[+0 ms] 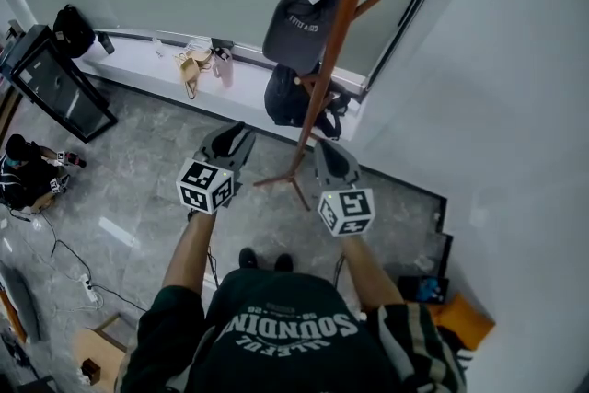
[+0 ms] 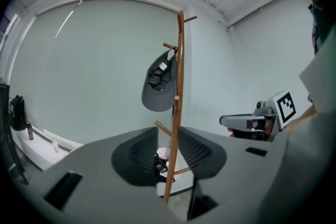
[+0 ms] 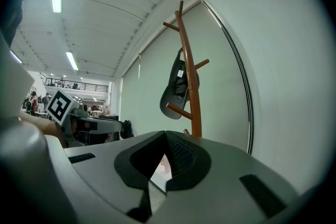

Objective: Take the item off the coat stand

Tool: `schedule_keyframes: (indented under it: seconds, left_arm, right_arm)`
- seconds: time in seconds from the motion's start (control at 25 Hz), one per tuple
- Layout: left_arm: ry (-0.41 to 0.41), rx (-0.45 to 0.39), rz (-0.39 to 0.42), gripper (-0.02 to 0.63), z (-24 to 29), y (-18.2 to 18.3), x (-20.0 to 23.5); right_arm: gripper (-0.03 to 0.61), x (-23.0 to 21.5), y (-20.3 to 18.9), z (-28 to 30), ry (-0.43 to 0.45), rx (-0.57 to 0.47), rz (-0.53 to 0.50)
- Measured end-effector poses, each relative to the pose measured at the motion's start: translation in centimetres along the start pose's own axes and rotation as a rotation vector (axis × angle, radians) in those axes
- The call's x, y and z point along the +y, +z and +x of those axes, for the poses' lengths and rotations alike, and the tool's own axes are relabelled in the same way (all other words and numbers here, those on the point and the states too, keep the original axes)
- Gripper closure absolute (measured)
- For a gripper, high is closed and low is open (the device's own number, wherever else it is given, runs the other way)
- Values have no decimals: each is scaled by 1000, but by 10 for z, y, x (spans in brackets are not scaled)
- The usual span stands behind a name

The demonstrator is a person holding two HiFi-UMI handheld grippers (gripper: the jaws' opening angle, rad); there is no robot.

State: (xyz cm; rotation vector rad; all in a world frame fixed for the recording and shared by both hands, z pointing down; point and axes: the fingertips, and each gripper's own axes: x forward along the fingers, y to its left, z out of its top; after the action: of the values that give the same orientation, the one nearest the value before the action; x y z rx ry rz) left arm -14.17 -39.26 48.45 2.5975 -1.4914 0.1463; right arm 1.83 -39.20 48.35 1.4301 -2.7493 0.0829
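Head view: the coat stand (image 1: 348, 0) rises in the corner by the window, well ahead of both grippers. Low on it hangs a black bag (image 1: 287, 101). It appears closed, and what it holds cannot be seen. Above it, on an upper peg, hangs a grey cap (image 1: 299, 18), crown towards the pole. It is probably the item to take, though the bag could be meant instead. A second dark bag (image 1: 72, 28) sits on the window ledge (image 1: 138, 60) at the far left, its contents also hidden.

The left gripper (image 1: 235, 143) points at the stand with its jaws a little apart and nothing between them; the pole seen through the gap is far behind. The right gripper (image 1: 327, 152) is beside it, jaws together at the tips and empty.

Nothing is touched yet, so the step in hand is the reach. To do it well, raise the left gripper to the cap's height and open it wider before contact. Close on the brim or the edge of the crown, not on the peg. Then lift up and outward along the peg's slant so the cap slides off without tugging the stand. The right gripper could steady the pole if it rocks.
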Motion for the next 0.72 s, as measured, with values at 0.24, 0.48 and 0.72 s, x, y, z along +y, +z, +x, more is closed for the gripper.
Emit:
schedule_keyframes:
  seconds: [0.24,0.48,0.72]
  left_arm:
    - [5,-93,-125,396,8,14,27]
    - [-45,-87,-148,397,31,23,40]
    - [-71,-94,-167,397,65,45,57]
  right_arm:
    - [580,-2,-1,4,-29,8,-1]
    - [580,3,1,5,-45,10,-12]
    - [580,-5,-3,-3,-92,33,-19]
